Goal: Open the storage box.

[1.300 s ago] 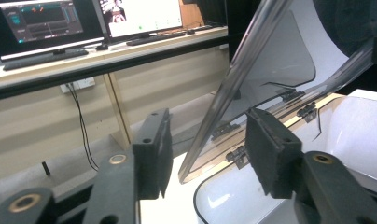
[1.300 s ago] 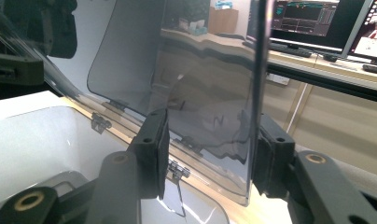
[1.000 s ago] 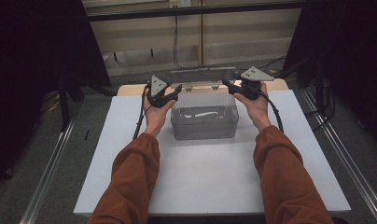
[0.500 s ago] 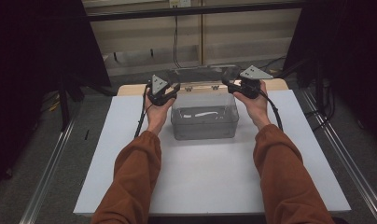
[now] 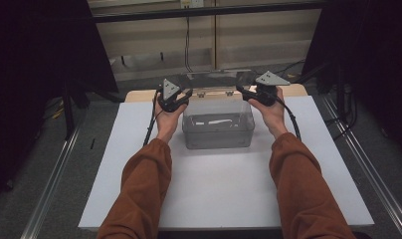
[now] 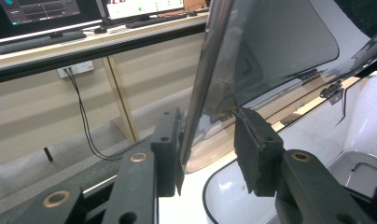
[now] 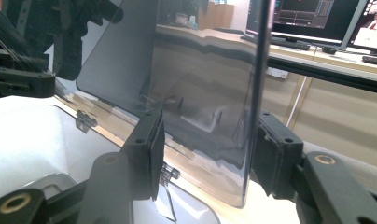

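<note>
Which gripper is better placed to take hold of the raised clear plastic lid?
Left, marginally: the left gripper has one pad against the clear plastic lid's edge; the right gripper straddles it more loosely.

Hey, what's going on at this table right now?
A person works a clear box on the white table with tongs in each hand. The box's hinged lid stands open and about upright at the back. The left tongs straddle one side edge of the lid and the right tongs the other, jaws apart with gaps showing, so neither clamps it. Something small and pale lies inside the box.
</note>
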{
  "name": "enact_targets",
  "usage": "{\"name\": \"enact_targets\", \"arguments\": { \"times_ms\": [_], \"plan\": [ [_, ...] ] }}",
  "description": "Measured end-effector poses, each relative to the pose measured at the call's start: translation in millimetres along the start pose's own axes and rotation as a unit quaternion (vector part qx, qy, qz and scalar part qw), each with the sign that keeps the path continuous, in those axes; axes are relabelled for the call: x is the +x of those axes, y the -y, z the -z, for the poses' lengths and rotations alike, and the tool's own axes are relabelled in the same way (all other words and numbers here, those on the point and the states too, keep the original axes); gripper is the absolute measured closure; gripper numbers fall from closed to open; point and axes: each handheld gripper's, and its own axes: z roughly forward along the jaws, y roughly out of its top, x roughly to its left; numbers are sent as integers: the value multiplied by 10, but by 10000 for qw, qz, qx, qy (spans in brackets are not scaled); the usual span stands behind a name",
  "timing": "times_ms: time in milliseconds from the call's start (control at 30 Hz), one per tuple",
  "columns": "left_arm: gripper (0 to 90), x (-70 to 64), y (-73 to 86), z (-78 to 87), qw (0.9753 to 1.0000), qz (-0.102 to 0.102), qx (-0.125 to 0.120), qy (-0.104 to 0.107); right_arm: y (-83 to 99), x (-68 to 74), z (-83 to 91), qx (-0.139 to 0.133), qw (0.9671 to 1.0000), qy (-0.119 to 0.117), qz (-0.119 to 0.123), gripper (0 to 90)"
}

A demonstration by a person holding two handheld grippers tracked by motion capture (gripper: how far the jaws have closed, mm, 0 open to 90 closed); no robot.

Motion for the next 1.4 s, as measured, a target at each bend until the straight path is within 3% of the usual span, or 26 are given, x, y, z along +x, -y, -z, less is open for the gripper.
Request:
{"name": "enact_targets", "arguments": {
  "times_ms": [367,633,867,967,1167,1233,1400],
  "plan": [
    [649,39,-6,-26,10000,52,-17,-14,141,-53,-88,202,9998,22,-76,482],
    [659,66,-17,-65,10000,-18,62,-49,152,-35,-149,321,9995,7,21,482],
    [653,79,-20,-98,9997,228,75,-5,155,-59,-195,275,9996,46,-91,501],
    [611,70,-19,-115,9993,376,81,26,156,-62,-217,255,9995,79,-166,496],
    [527,35,-36,-138,9991,371,179,24,161,-56,-231,226,9994,88,-242,479],
    [489,19,-37,-156,9988,474,154,19,158,-50,-241,236,9994,109,-246,469],
    [479,23,-48,-162,9988,446,215,24,162,-59,-260,228,9993,124,-282,469]
  ]
}}
